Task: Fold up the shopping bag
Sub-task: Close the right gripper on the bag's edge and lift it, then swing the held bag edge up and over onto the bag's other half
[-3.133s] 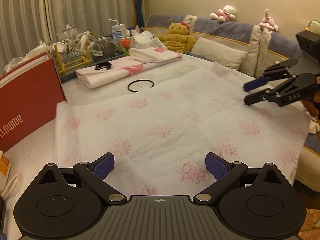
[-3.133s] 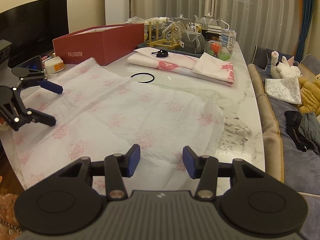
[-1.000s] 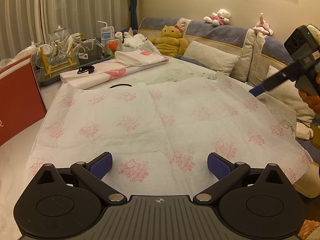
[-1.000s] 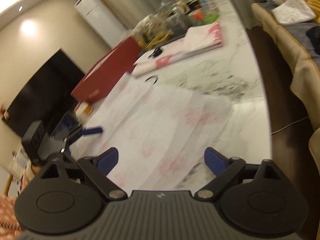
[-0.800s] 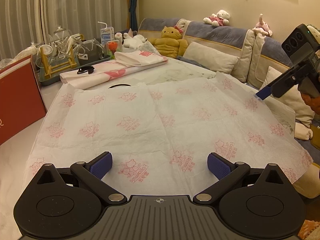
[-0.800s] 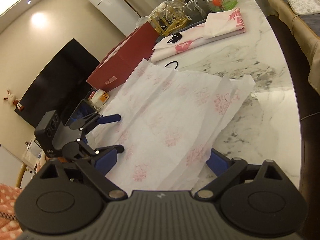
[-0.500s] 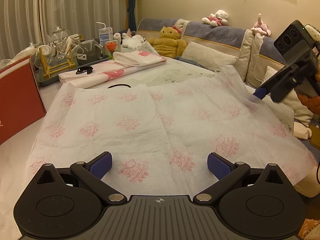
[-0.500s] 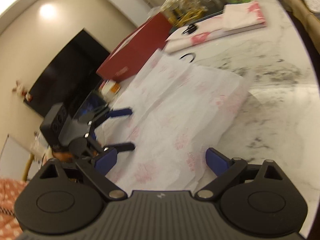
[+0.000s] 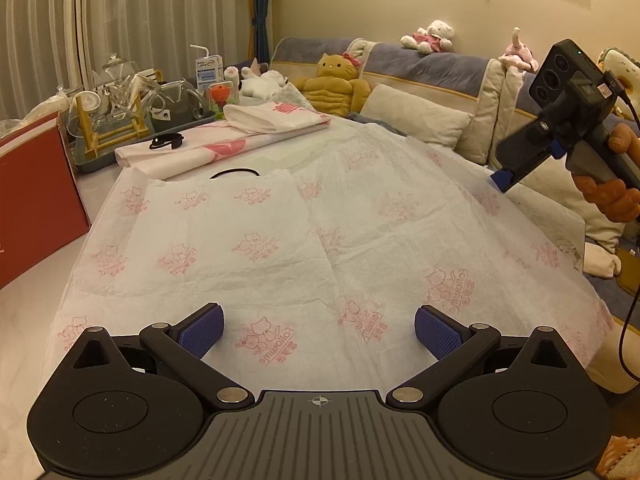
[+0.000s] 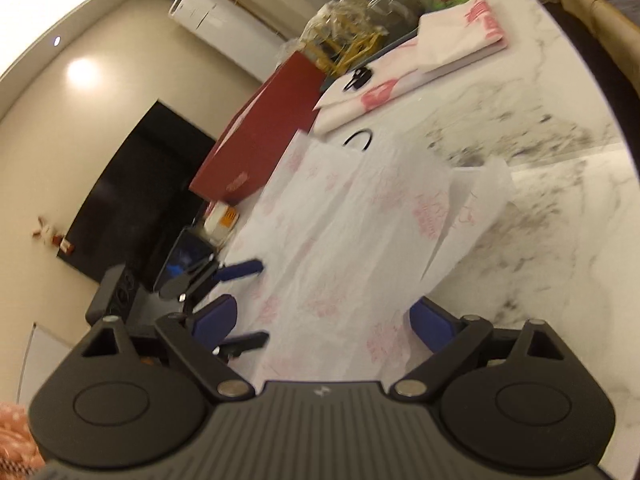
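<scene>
A white shopping bag [image 9: 320,220] printed with pink cats lies spread on the marble table [image 10: 560,184]. My left gripper [image 9: 319,330] hovers open over the bag's near edge, with nothing between its blue pads. At the bag's right side, a hand holds my right gripper [image 9: 500,179] tilted above the table. The cloth there rises off the table up to its one visible blue fingertip. The right wrist view is rolled sideways, and in it my right gripper [image 10: 322,318] is wide open with the raised bag [image 10: 360,240] passing between its fingers. My left gripper [image 10: 258,302] shows open across the bag.
A red box [image 9: 36,188] stands at the left. Behind the bag lie a black ring [image 9: 234,173], folded pink-and-white bags [image 9: 224,136] with a black clip [image 9: 166,142], and a tray of glassware [image 9: 132,120]. A sofa with plush toys [image 9: 336,84] runs along the right.
The right gripper has rolled over and risen at the bag's right edge, and that side of the bag has lifted off the table. The left gripper has stayed open at the near edge.
</scene>
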A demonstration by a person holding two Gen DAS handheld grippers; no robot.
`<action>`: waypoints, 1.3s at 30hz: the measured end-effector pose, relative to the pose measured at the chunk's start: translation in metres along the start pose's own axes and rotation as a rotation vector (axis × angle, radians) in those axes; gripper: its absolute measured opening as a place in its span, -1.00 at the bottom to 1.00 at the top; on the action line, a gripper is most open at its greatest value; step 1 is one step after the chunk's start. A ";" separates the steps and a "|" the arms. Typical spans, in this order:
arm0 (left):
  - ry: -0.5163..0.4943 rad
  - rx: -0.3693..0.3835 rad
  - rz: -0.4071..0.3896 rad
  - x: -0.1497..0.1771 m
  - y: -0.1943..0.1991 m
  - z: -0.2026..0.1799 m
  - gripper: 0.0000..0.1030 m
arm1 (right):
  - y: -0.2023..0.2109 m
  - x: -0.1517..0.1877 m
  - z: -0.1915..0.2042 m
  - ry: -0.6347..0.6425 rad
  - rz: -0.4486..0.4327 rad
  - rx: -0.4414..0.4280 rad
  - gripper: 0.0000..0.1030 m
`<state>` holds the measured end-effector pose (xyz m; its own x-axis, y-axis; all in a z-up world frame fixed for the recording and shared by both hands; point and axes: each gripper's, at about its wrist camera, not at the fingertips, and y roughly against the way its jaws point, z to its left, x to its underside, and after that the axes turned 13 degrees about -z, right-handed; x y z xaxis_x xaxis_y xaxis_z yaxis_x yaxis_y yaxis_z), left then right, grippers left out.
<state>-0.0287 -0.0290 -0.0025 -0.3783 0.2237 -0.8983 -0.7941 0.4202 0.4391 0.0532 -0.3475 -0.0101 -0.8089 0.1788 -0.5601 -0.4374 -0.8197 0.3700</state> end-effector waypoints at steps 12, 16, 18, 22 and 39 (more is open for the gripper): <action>0.002 0.005 -0.005 0.002 0.003 0.000 0.98 | -0.001 0.002 -0.010 0.019 -0.034 0.181 -0.97; 0.079 -0.016 -0.018 0.000 0.010 0.014 0.98 | 0.004 0.008 0.003 0.147 -0.062 0.251 -0.98; 0.136 -0.022 -0.052 -0.001 0.018 0.027 0.98 | 0.007 0.010 0.005 0.173 -0.063 0.260 -0.98; 0.167 -0.094 -0.086 -0.004 0.031 0.049 0.98 | 0.011 0.011 -0.001 0.142 -0.071 0.248 -0.98; 0.109 -0.164 0.014 0.009 0.010 0.069 0.98 | 0.003 -0.004 -0.009 -0.023 -0.094 0.091 0.56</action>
<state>-0.0077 0.0377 -0.0048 -0.4323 0.1280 -0.8926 -0.8517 0.2671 0.4508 0.0584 -0.3559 -0.0131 -0.7709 0.2661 -0.5788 -0.5451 -0.7458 0.3831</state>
